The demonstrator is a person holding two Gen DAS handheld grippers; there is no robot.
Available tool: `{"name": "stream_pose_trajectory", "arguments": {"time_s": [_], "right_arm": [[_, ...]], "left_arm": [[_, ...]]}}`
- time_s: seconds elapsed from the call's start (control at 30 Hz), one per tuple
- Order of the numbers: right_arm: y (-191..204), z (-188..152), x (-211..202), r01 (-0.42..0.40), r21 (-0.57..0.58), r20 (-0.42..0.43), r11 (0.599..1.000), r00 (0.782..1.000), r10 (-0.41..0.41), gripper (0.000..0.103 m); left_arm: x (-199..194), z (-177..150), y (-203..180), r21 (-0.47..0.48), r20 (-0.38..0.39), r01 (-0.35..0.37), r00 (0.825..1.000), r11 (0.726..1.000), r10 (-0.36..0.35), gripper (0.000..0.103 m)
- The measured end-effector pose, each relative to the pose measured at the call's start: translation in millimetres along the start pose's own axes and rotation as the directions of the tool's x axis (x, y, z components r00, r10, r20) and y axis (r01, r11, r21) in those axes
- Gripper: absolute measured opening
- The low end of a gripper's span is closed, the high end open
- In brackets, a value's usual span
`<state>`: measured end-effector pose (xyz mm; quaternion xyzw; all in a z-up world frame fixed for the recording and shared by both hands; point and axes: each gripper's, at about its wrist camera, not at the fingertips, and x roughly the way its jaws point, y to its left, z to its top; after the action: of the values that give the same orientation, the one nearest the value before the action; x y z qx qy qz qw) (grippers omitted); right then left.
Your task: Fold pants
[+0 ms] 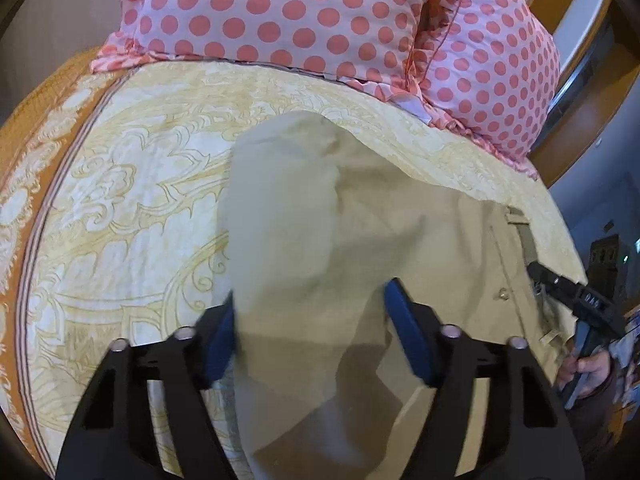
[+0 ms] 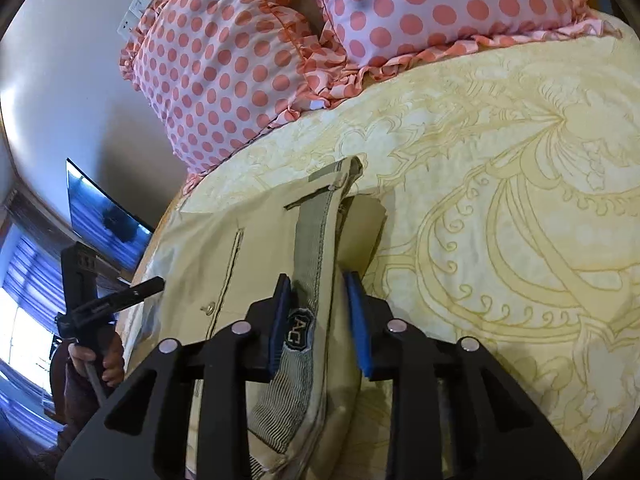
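The khaki pants (image 1: 320, 216) lay on the yellow bedspread (image 1: 132, 184), and with my left claw (image 1: 310, 328) and right claw (image 2: 318, 320) both agape around loose cloth, I judged 1 careless closing could bunch the fold.

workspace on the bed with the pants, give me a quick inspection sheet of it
surface: bed cover, yellow ornamental print, orange border.
job's things: beige pants lying on the cover, waistband raised.
clutter: two pink polka-dot pillows at the head of the bed.
grippers: left gripper open with pant fabric between the fingers; right gripper open around the waistband.
cables: nothing seen.
surroundings: wall-mounted screen, curtained window, wall sockets.
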<state>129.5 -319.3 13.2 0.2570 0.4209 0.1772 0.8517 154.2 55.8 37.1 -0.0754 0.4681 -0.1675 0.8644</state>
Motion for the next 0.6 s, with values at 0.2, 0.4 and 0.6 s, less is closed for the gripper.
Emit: {"name": "stream_pose_trajectory", "arguments": {"time_s": [0.2,0.4,0.6], "right_arm": [[2.4,2.4,4.4,-0.064,-0.014,-0.027,0.998,0.998,0.063,0.012],[-2.3,8.8,13.8,-0.074,0.05,-0.054,0.996,0.996,0.077,0.025],[0.4,7.2,15.3,-0.12,0.013,-0.072,0.993,0.99,0.12,0.011]], "left_arm": [[-5.1,-1.7,1.7,0.019,0.029,-0.051,0.998,0.998,0.051,0.017],[-3.8,1.4,-3.6,0.058,0.021,-0.07,0.997,0.996,0.069,0.011],[-2.7,5.2,16.7,0.007,-0.022,0.061,0.998,0.998,-0.061,0.009]]}}
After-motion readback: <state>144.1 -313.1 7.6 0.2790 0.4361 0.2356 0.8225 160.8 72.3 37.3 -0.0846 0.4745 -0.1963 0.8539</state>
